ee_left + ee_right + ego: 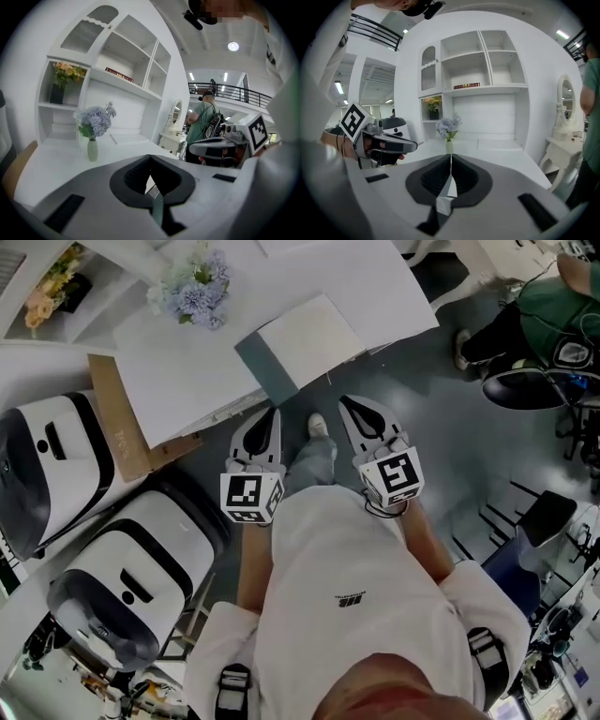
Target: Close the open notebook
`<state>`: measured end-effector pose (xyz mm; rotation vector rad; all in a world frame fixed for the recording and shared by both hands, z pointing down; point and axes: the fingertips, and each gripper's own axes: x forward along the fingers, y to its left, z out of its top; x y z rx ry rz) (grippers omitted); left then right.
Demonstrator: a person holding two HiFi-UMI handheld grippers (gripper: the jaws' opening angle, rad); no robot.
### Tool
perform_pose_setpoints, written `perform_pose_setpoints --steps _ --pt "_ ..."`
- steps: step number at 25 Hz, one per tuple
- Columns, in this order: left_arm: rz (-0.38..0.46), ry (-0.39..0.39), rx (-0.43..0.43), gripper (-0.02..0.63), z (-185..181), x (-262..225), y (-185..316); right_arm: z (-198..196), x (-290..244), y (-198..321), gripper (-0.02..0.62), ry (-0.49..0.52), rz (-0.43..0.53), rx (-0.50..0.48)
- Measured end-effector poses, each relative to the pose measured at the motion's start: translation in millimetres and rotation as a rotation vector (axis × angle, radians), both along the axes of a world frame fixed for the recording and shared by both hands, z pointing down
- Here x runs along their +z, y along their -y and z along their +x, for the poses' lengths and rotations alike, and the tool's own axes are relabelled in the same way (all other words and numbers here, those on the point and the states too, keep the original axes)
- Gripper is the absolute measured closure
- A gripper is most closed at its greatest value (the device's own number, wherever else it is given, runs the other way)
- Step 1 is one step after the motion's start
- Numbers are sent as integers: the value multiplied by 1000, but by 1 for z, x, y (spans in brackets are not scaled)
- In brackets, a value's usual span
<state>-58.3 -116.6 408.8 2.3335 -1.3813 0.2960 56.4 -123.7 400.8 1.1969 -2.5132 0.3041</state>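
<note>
L gripper (270, 418) & R gripper (354, 407), jaws closed, empty, held by body short of notebook (309, 338) at surface (187, 371) edge: prob. pre-reach.

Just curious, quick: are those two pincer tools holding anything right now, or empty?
Left gripper: closed, fingers together, holding nothing.
Right gripper: closed, fingers together, holding nothing.

Legible words or numbers: none.
Black-and-white square marker (251, 495) on cube of left gripper (272, 413); another (397, 474) on right gripper (345, 402).
Small dark logo (349, 599) on white shirt (356, 549), unreadable.
Faint print on cardboard sheet (125, 440), unreadable.
</note>
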Motion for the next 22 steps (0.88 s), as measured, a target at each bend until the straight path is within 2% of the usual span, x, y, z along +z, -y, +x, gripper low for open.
perform_pose_setpoints --steps 8,14,22 --pt "-48 -29 -126 606 -17 53 27 -34 46 30 598 -52 -44 -152" --pt "-117 -40 -207 606 -27 91 21 -53 77 27 597 -64 -96 -248" --pt "-190 -62 -229 606 -32 149 20 -66 123 27 597 -92 -135 -304"
